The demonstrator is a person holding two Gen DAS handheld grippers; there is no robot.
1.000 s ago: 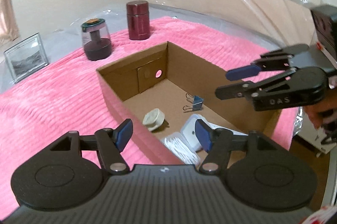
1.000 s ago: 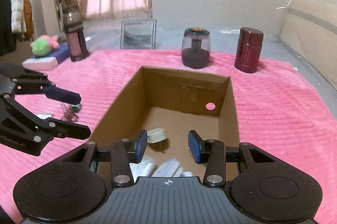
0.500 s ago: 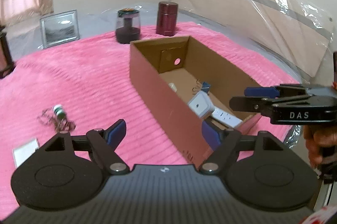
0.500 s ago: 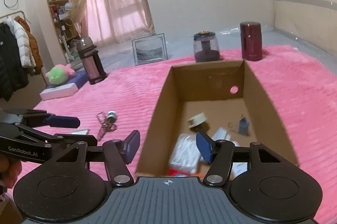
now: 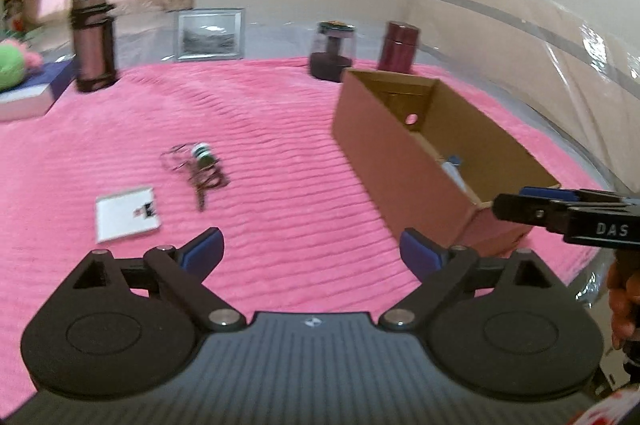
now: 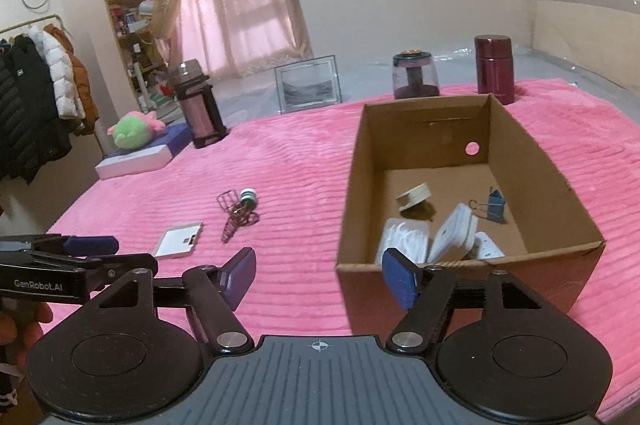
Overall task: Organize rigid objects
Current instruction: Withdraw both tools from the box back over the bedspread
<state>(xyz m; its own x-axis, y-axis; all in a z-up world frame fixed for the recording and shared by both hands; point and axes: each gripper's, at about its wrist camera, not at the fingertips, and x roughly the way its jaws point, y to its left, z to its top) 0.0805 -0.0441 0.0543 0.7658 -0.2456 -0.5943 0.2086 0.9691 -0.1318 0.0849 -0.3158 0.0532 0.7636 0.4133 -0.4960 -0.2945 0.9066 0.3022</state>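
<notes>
Pink blanket (image 5: 280,129), both tongs opening, empty

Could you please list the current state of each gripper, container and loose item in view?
Left gripper: jaws opening, nothing between them.
Right gripper: jaws opening, nothing between them.
Brown cardboard box: open-topped, upright, partly filled.
Blue binder clip: lying inside the box.
White flat card: lying flat on the blanket, outside the box.
Dark red metal flask: upright, lid on.
</notes>
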